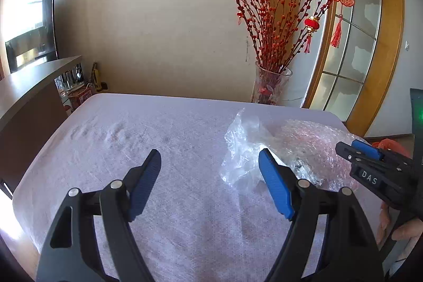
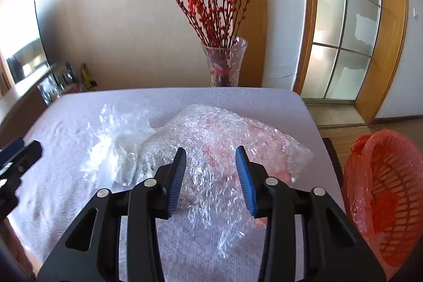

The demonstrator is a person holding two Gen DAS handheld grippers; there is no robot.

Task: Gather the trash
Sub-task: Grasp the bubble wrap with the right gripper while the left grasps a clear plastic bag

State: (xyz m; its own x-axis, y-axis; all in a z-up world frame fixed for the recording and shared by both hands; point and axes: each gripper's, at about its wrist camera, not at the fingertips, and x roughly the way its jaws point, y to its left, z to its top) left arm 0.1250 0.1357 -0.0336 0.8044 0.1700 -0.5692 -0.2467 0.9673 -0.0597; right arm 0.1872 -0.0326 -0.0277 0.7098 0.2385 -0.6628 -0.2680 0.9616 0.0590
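Observation:
A sheet of bubble wrap lies crumpled on the table with a pale cloth. A clear plastic bag lies to its left, touching it. My right gripper is open, its jaws on either side of the bubble wrap's near part. My left gripper is open over bare cloth, left of the plastic bag; its right finger overlaps the bag. The bubble wrap and the right gripper show at the right of the left wrist view. A red-lined basket stands off the table's right edge.
A glass vase of red branches stands behind the table's far edge. A dark sideboard with a TV is on the left. A wooden-framed glass door is at the back right.

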